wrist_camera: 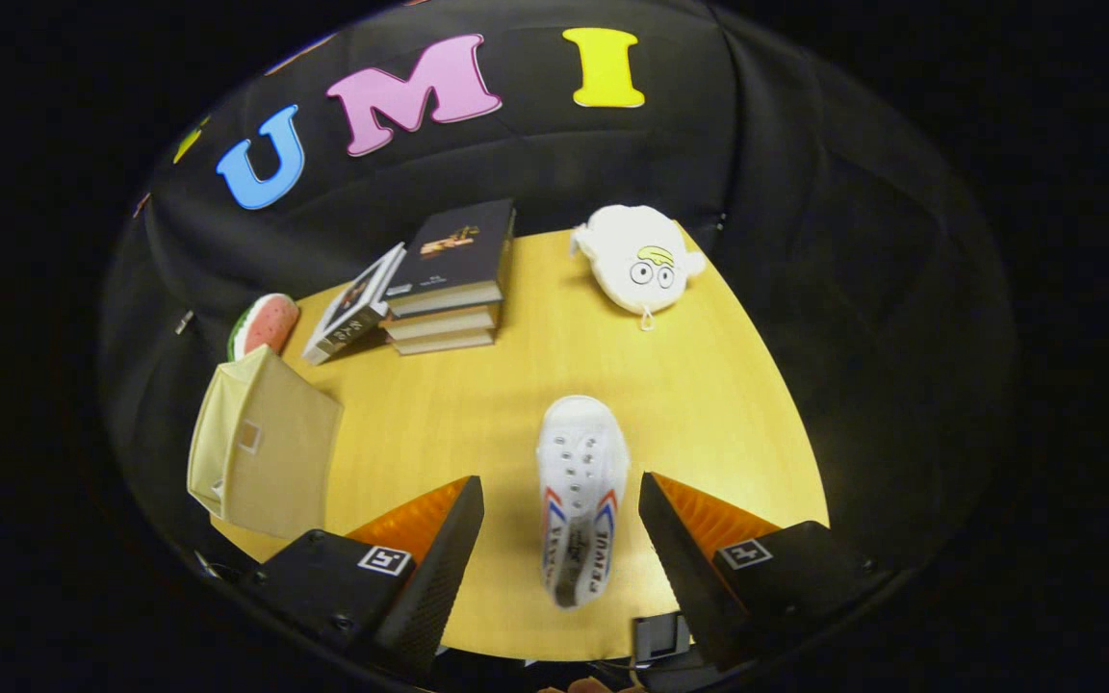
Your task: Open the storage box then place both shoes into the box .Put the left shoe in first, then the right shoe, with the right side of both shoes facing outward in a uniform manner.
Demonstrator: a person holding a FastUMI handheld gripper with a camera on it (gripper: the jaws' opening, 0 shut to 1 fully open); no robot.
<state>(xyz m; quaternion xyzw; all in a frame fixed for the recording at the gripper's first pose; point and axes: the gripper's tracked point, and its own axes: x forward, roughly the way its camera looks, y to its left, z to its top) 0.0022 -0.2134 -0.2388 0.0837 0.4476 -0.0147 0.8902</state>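
One shoe (581, 496), white with red-blue stripes, lay between parted fingers of gripper (560, 525), untouched. One beige box (261, 448), four books (444, 279) stood on bench (709, 404).

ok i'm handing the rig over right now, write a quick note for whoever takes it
Tool: open, its two fingers either side of the white shoe, not pressing on it.
Shoe: on the wooden table, lying lengthwise between the fingers, toe pointing away from them. I cannot tell whether it is the left or the right one.
Storage box: beige fabric, at the table's edge off to the side of one finger, near the watermelon toy. Whether it is open, or holds a shoe, cannot be told from here.
Left: close on this shoe and carry it to the box, right side facing outward.
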